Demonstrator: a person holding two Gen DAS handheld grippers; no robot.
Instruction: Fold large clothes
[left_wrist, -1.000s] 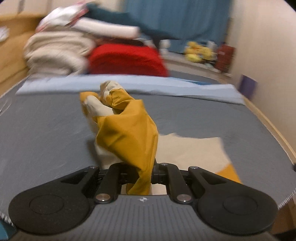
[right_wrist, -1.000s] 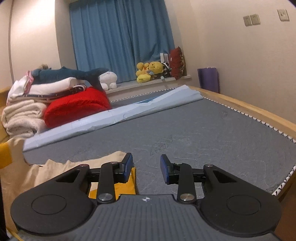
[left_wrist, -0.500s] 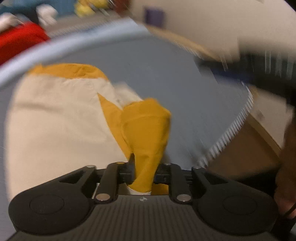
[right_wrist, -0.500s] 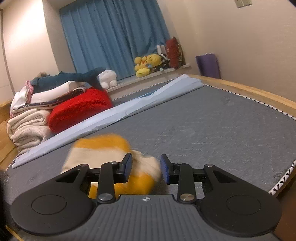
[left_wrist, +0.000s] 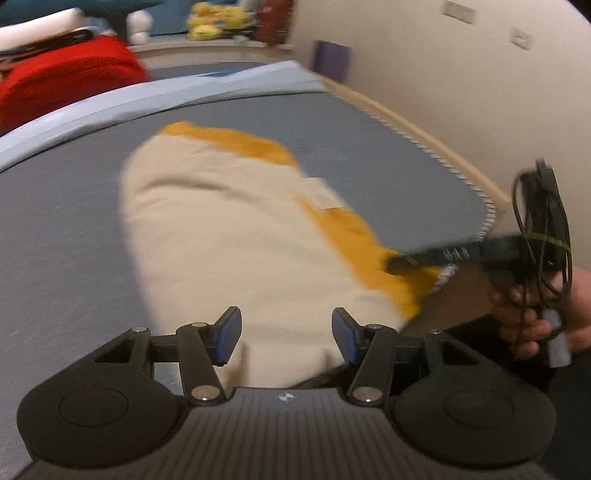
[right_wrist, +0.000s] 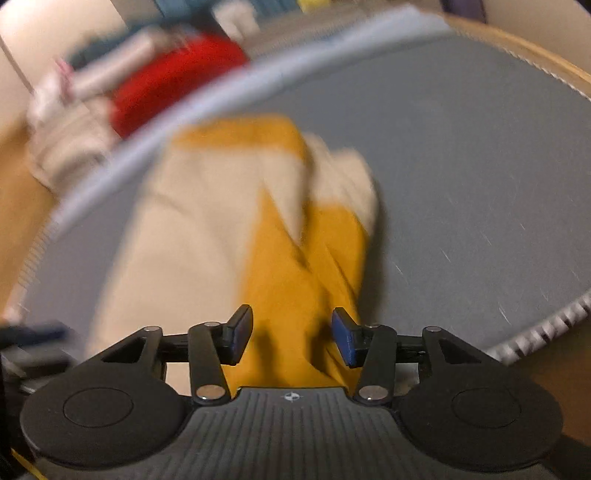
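Cream-and-mustard garment (left_wrist: 236, 236) lies mid-frame on grey bed (left_wrist: 59, 229). Left gripper (left_wrist: 286, 338) jaws opening, cream cloth between pads, not pinched. Right gripper (right_wrist: 291, 338) jaws opening over mustard fold, lower centre. Both views blurred.

garment (left_wrist: 236, 236): cream with mustard-yellow panels | mattress (left_wrist: 66, 229): plain grey, striped black-and-white edging | sheet (left_wrist: 155, 99): pale blue | pile item (left_wrist: 70, 70): bright red | gripper pads (left_wrist: 226, 334): blue on black | toys (left_wrist: 214, 22): yellow
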